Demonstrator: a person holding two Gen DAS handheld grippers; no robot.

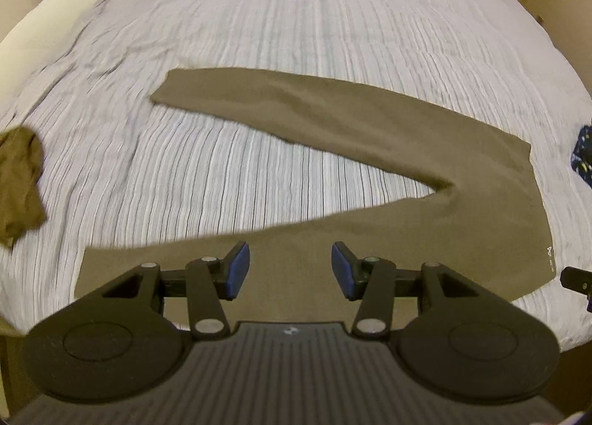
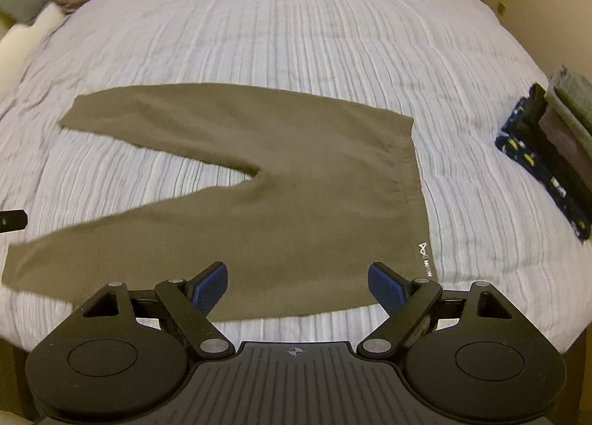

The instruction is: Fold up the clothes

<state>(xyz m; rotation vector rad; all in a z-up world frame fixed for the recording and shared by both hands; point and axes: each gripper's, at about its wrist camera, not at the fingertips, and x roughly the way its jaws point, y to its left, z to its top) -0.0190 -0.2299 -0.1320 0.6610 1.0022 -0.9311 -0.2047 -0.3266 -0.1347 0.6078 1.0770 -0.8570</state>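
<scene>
Striped bedding [image 2: 296, 36] carries olive trousers [image 2: 296, 184] spread flat, both the left hand-held gripper [image 1: 290, 265] and right hand-held gripper [image 2: 298, 286] gaping empty; thin cloth could slip a shallow pinch.

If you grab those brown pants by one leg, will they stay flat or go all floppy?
Probably floppy: the brown pants lie limp and flat on the striped bedspread, so the rest would likely dangle. They look thin, so likely light. Both tools are open and hold nothing.

Trouser leg [image 2: 74, 254] cut off left
</scene>
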